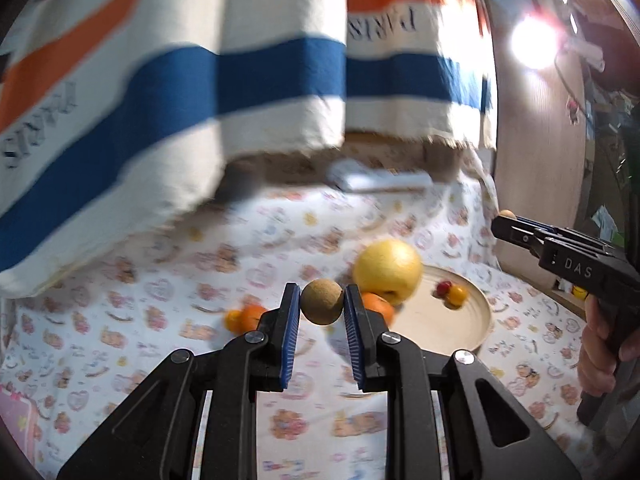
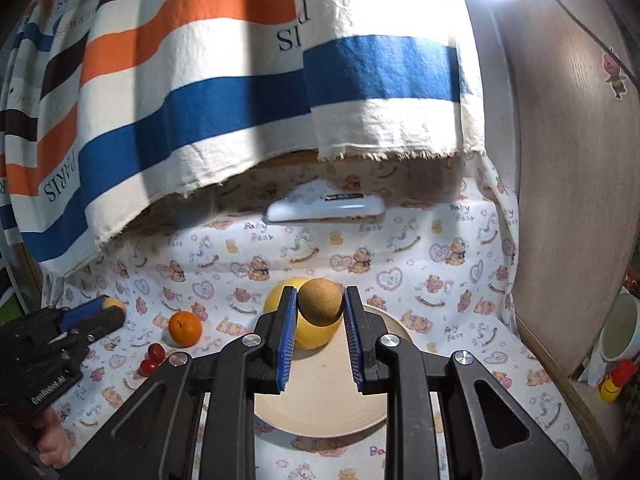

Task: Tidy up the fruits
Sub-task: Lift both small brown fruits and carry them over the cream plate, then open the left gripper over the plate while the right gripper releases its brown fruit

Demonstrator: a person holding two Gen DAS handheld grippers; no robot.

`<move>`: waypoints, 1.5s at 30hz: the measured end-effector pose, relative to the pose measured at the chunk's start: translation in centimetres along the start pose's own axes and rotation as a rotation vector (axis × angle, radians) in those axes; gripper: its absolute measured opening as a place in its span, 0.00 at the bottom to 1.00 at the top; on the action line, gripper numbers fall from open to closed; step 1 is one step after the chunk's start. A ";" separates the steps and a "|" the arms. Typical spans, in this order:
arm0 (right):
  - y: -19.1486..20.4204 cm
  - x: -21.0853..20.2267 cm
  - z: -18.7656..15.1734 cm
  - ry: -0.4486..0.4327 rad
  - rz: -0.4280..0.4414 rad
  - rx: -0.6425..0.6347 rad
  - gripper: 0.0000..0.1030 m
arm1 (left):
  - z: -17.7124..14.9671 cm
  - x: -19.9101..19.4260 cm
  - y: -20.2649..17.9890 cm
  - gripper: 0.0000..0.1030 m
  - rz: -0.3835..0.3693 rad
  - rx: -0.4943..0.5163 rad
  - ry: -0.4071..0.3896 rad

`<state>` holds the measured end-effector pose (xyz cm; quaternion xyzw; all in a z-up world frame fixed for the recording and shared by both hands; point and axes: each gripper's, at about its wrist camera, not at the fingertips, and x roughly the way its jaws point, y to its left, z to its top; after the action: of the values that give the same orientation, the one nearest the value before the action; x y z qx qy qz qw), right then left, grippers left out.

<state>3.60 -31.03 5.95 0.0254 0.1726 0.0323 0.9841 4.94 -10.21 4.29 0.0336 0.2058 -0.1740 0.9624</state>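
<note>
My left gripper is shut on a small brown round fruit above the patterned cloth. My right gripper is shut on another small brown round fruit above the beige plate. A large yellow fruit rests at the plate's far edge; it also shows in the left wrist view. An orange and two red cherry-like fruits lie left of the plate. In the left wrist view, small red and yellow fruits sit on the plate, and oranges lie on the cloth.
A striped blue, orange and cream cloth hangs over the back. A white flat device lies at the rear of the bear-print cloth. A wooden panel bounds the right side, with a white cup beyond it.
</note>
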 end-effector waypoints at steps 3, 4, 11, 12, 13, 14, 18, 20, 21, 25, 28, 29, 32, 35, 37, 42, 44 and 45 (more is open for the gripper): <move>-0.5 1.7 -0.2 0.101 -0.066 -0.001 0.23 | 0.3 2.5 -2.0 0.21 0.048 -0.012 0.069; -0.9 2.2 -0.3 0.127 -0.078 0.008 0.23 | 0.2 3.1 -2.4 0.21 0.021 -0.024 0.086; -3.6 5.2 -1.4 0.259 -0.118 0.056 0.23 | 0.1 6.8 -5.4 0.21 -0.048 -0.007 0.158; -4.1 5.5 -1.5 0.279 -0.112 0.074 0.23 | 0.1 7.2 -5.5 0.21 -0.058 -0.009 0.167; -4.4 5.8 -1.6 0.296 -0.110 0.089 0.23 | -0.1 7.5 -5.6 0.21 -0.065 -0.012 0.175; -4.7 6.1 -1.7 0.318 -0.118 0.094 0.23 | -0.2 7.7 -5.6 0.21 -0.069 -0.017 0.180; -5.4 7.3 -2.3 0.394 -0.156 0.093 0.23 | -1.2 9.1 -5.3 0.21 -0.065 -0.022 0.213; -5.6 7.8 -2.6 0.419 -0.156 0.093 0.23 | -1.4 9.3 -5.1 0.21 -0.069 -0.026 0.220; -5.6 8.0 -2.7 0.430 -0.157 0.091 0.23 | -1.4 9.4 -5.1 0.21 -0.073 -0.027 0.222; -5.9 8.7 -3.3 0.457 -0.159 0.093 0.23 | -1.4 9.1 -5.2 0.21 -0.075 -0.022 0.224; -6.2 9.1 -3.6 0.471 -0.170 0.097 0.23 | -1.5 9.4 -5.3 0.21 -0.075 -0.018 0.236; -6.4 9.2 -3.7 0.476 -0.170 0.100 0.23 | -1.6 9.5 -5.3 0.21 -0.073 -0.017 0.240; -6.6 9.6 -3.9 0.496 -0.164 0.109 0.23 | -1.7 9.6 -5.2 0.21 -0.076 -0.011 0.240; -6.6 9.7 -4.0 0.497 -0.161 0.107 0.23 | -1.7 9.6 -5.3 0.21 -0.079 0.008 0.233; -6.5 9.7 -3.9 0.498 -0.160 0.109 0.23 | -1.9 9.9 -5.4 0.21 -0.078 0.011 0.243; -6.5 9.7 -3.9 0.498 -0.162 0.110 0.23 | -2.3 10.6 -5.2 0.21 -0.085 0.004 0.281; -6.5 9.7 -3.9 0.498 -0.161 0.110 0.23 | -2.3 10.5 -5.2 0.21 -0.098 0.000 0.287; -6.5 9.7 -3.9 0.497 -0.161 0.110 0.23 | -2.3 10.5 -5.2 0.21 -0.099 -0.001 0.289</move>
<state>11.71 -36.66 -1.44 0.0563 0.4121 -0.0502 0.9080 11.18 -18.12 -2.06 0.0476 0.3435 -0.2147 0.9130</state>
